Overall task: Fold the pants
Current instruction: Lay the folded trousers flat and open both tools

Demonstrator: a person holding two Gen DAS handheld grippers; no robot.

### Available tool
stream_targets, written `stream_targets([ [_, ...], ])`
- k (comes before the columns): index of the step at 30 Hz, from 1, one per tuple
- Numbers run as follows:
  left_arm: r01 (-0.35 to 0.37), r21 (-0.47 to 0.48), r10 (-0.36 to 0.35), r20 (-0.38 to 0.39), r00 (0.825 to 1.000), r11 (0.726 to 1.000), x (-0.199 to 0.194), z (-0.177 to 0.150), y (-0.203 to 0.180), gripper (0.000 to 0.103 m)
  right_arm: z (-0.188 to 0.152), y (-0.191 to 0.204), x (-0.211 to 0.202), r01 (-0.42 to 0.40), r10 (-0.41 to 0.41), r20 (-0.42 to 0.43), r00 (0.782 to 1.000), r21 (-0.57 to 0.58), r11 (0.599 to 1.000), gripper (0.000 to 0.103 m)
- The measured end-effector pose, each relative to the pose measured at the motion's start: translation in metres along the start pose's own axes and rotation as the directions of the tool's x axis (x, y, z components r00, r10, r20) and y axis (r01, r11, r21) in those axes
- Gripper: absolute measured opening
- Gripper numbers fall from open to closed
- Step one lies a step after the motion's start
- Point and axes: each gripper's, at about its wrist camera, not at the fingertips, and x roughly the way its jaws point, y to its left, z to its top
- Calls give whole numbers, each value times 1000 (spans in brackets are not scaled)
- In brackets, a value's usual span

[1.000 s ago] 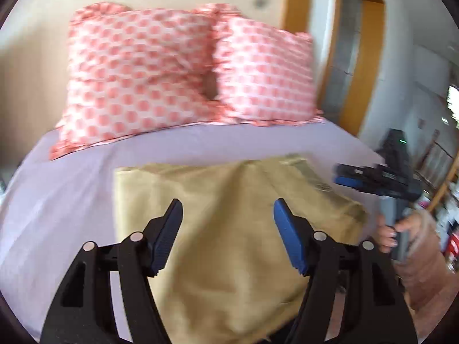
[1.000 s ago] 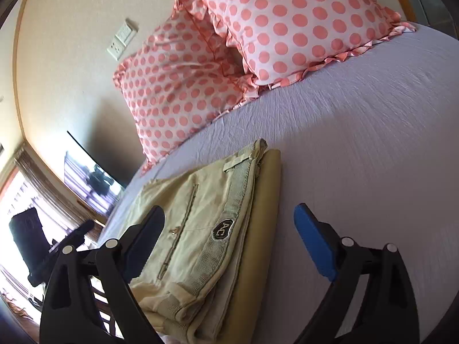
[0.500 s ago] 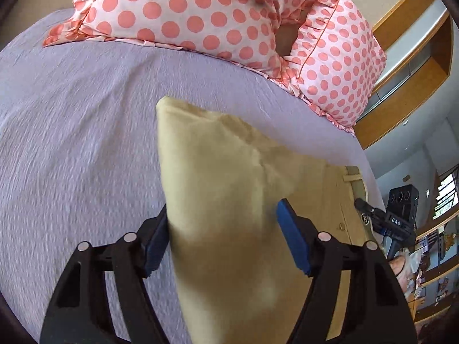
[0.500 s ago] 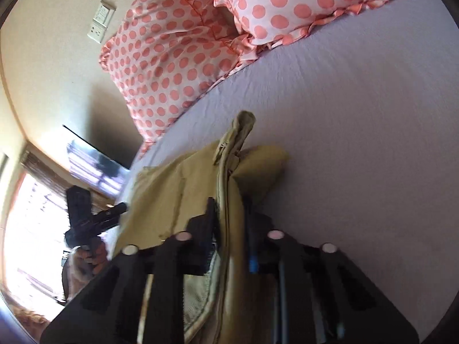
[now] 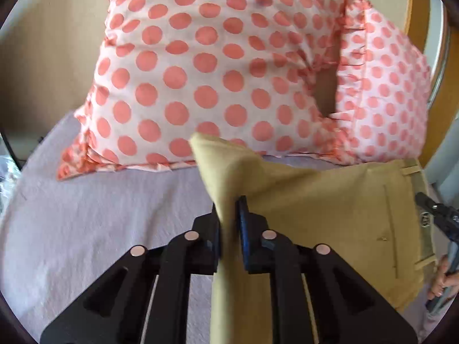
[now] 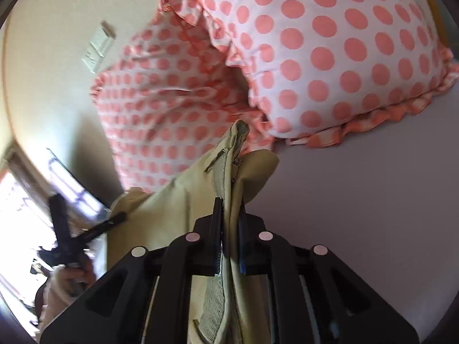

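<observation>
The khaki pants [image 5: 330, 212] are folded into a flat bundle and held up off the lilac bed sheet [image 5: 94, 218]. My left gripper [image 5: 229, 215] is shut on the folded left edge of the pants. My right gripper [image 6: 229, 218] is shut on the waistband end of the pants [image 6: 226, 172], where the belt loops and ribbed inner band show. In the left wrist view the right gripper [image 5: 439, 215] shows at the far right edge, at the waistband. In the right wrist view the left gripper [image 6: 86, 235] shows at the left.
Two white pillows with coral dots [image 5: 200, 71] [image 6: 330, 51] lean against the beige wall at the head of the bed, close behind the pants. A wall switch plate [image 6: 97, 46] is above them. A wooden door frame [image 5: 418, 8] stands at the right.
Both grippers went from open beside the pants to shut on them. The pants have been lifted off the sheet and moved toward the pillows.
</observation>
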Motion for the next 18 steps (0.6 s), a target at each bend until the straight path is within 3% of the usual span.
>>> stream_targets([
  [1, -76, 11, 76, 11, 997, 997, -3, -1, -1, 17, -3, 4, 3, 125, -126, -12, 992, -35, 992, 21],
  [2, -109, 25, 108, 41, 993, 994, -13, -6, -1, 24, -9, 5, 0, 189, -190, -11, 982, -63, 980, 26],
  [3, -111, 42, 108, 78, 991, 993, -28, -14, -1, 44, -18, 5, -8, 188, -188, 4, 982, -93, 978, 34],
  [4, -116, 50, 110, 113, 987, 992, -44, -23, -1, 55, -28, 5, -19, 178, -175, 30, 984, -125, 976, 61],
  [5, -125, 46, 117, 147, 982, 991, -61, -35, -1, 71, -42, 15, -33, 179, -172, 60, 983, -160, 971, 75],
  [6, -122, 42, 113, 174, 978, 992, -78, -48, -3, 77, -57, 24, -45, 171, -158, 77, 984, -196, 966, 84],
  [7, -107, 41, 98, 189, 977, 993, -95, -63, -5, 79, -73, 34, -56, 153, -138, 80, 987, -234, 960, 84],
  [9, -71, 44, 62, 177, 982, 997, -117, -91, -14, 91, -102, 51, -68, 146, -133, 63, 989, -288, 947, 84],
  [11, -93, 52, 85, 139, 987, 994, -127, -118, -25, 99, -128, 63, -72, 140, -139, 25, 990, -309, 941, 87],
  [15, -176, 104, 168, 86, 982, 979, -130, -162, -47, 101, -168, 74, -68, 230, -249, -10, 968, -348, 909, 94],
  [18, -129, 62, 127, 38, 991, 990, -128, -179, -47, 101, -180, 76, -62, 251, -276, -21, 961, -350, 903, 95],
])
